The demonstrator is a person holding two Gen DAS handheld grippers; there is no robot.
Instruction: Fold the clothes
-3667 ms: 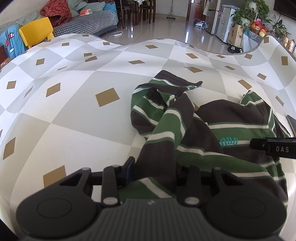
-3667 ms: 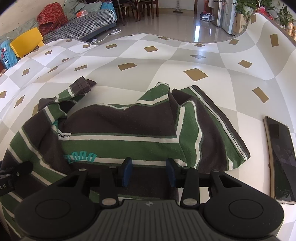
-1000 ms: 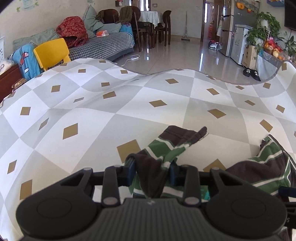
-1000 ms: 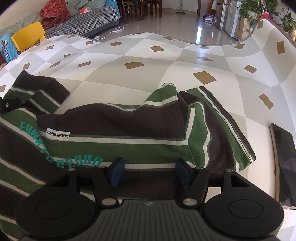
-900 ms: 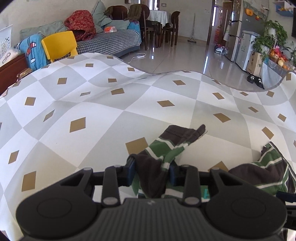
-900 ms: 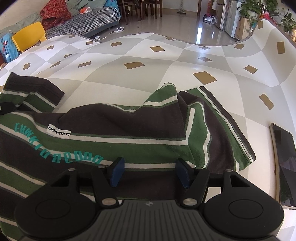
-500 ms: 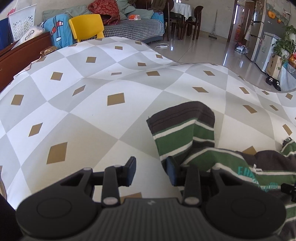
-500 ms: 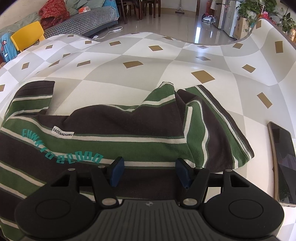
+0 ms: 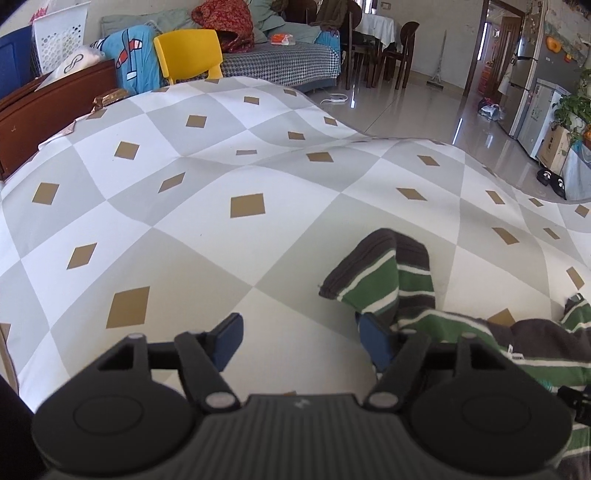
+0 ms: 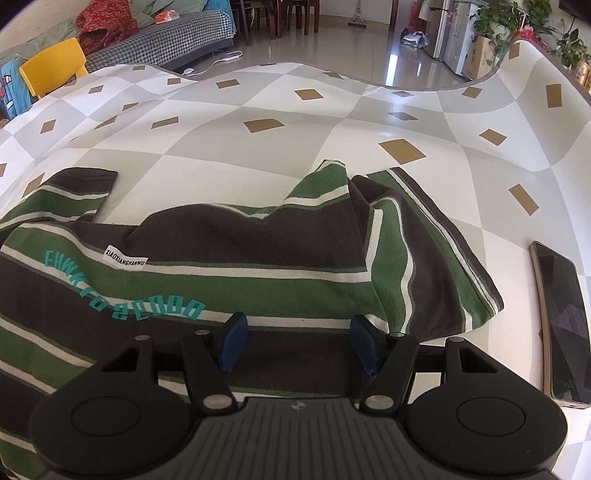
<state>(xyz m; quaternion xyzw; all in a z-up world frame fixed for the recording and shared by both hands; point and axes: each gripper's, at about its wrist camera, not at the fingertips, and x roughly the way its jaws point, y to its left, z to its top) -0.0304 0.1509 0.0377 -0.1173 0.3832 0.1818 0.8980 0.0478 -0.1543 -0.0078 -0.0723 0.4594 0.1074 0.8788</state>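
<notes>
Shirt [image 10: 258, 258] lies on the tablecloth [image 10: 258, 147]; phone [image 10: 561, 325] just right of it.

We count 1 striped garment [image 10: 258, 266] on 1 checked tablecloth [image 9: 221, 177], 1 phone [image 10: 561, 317] at its right edge, and 2 grippers, left [image 9: 301, 345] & right [image 10: 299, 341]. Beyond: 1 yellow chair [image 9: 190, 55], 1 white basket [image 9: 61, 35], 1 pr of slippers [image 9: 550, 179].

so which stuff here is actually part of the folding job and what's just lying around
Part of the job:
- striped shirt
- its sleeve
- left gripper, open
- right gripper, open

Just lying about:
- phone
- yellow chair
- checked tablecloth
</notes>
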